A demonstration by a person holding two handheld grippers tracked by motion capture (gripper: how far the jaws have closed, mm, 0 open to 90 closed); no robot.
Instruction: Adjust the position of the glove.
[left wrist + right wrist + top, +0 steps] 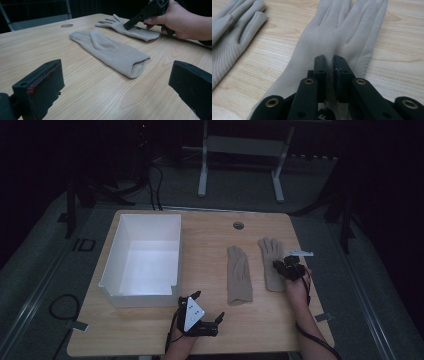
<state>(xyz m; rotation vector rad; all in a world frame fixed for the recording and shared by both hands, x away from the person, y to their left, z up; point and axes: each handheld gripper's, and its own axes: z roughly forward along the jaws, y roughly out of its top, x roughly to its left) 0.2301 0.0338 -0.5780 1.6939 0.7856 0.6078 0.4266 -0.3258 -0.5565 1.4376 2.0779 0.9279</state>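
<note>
1. Nearest the camera, the left gripper (pixel 207 306) is sitting at the table's (pixel 150 335) near edge, jaws gaping wide and gripping nothing.
2. The right gripper (pixel 329 65) is pinching the right glove (pixel 271 265) (a fold of fabric between nearly closed jaws).
3. The left glove (pixel 238 275) is lying flat beside it, mid-table.
4. The white box (pixel 142 292) is sitting far left.

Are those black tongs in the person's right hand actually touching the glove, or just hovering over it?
Touching. In the right gripper view the right tongs are closed on a pinched fold of the right-hand glove, with fabric bunched between the jaws.
</note>
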